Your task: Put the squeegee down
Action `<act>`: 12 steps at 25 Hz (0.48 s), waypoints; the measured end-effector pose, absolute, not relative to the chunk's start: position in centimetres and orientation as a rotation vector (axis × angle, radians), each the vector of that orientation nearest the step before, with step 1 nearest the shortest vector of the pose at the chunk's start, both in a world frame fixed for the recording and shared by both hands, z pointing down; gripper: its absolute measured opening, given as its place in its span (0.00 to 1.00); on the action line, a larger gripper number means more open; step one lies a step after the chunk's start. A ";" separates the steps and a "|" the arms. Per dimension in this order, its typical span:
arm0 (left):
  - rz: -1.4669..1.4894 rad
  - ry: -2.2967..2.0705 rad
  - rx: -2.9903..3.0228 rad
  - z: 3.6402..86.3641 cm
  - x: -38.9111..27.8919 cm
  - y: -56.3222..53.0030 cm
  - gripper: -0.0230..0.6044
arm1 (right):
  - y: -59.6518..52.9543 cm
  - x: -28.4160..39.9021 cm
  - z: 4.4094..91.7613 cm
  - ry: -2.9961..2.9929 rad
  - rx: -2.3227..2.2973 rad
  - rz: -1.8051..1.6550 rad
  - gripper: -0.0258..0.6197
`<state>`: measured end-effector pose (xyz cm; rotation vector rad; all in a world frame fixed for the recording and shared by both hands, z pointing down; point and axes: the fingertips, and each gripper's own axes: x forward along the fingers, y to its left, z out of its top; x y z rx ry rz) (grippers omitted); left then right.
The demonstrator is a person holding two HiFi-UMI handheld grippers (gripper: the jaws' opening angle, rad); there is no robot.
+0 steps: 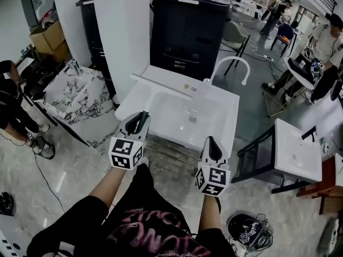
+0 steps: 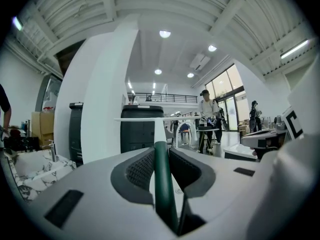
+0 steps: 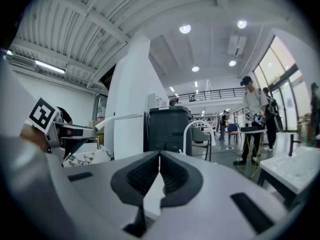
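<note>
The squeegee has a dark green handle [image 2: 162, 184] and a white neck that ends in a white crossbar blade [image 2: 150, 119]. My left gripper [image 2: 161, 156] is shut on that green handle, and the blade points away from me. In the head view the left gripper [image 1: 138, 123] hangs over the near left corner of a white sink [image 1: 225, 135], with the green handle [image 1: 142, 116] showing between its pads. The right gripper [image 1: 213, 146] is at the sink's near edge, shut, and holds nothing [image 3: 159, 156]. From the right gripper view, the squeegee's white blade [image 3: 116, 118] sticks out at the left.
A white arched faucet [image 1: 231, 62] stands at the sink's far right. A black cabinet [image 1: 190, 28] and a white column [image 1: 120, 31] rise behind it. A marble basin [image 1: 77, 95] is at the left, another white sink [image 1: 297, 151] at the right. People stand around the room.
</note>
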<state>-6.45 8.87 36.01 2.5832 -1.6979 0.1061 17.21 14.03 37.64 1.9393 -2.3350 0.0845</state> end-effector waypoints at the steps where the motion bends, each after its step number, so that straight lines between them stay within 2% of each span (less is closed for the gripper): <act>1: 0.100 -1.698 2.583 35.9 -6.4 8.3 0.19 | 13.8 17.2 37.6 -2.330 1.942 0.077 0.07; 12: 0.072 -1.628 2.606 36.5 -5.4 2.3 0.19 | 9.4 18.4 37.7 -2.246 1.993 0.050 0.07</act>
